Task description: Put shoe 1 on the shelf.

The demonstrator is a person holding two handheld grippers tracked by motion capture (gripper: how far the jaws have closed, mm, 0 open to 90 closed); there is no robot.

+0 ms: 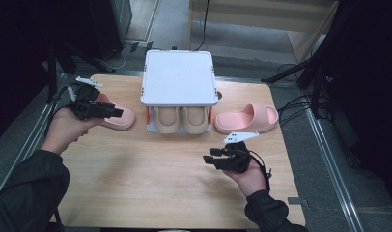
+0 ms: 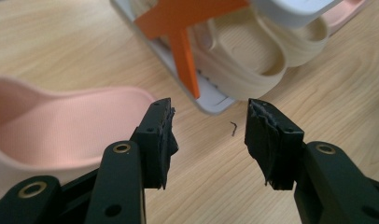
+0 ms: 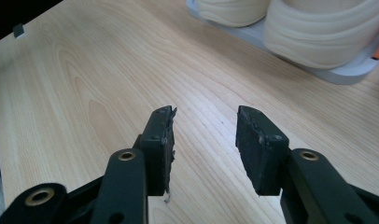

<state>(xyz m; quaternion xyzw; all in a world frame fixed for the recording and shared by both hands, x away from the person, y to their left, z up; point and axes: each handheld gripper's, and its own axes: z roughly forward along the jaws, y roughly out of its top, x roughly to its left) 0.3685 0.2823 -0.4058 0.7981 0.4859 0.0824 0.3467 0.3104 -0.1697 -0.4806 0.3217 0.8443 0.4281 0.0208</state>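
Now both grippers stand apart over the table, and neither holds anything.

Left pink slipper (image 1: pixel 118 117) lies on the wooden table (image 1: pixel 150 179) beside the shoe rack (image 1: pixel 178 77), and the left gripper (image 1: pixel 118 112) hovers just over it, jaws wide, forearm reaching in from the left edge. Right pink slipper (image 1: pixel 247 118) lies on the rack's other side. Right gripper (image 1: pixel 207 159) points left over bare wood, palm under it, jaws apart. Two beige slippers (image 1: pixel 180 120) sit under the rack's white top.

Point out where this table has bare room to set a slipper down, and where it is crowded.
Free: the near half of the wooden table, between the left gripper and right gripper, both open and empty. Crowded: the far strip, where pink slippers flank the white shoe rack holding beige slippers.
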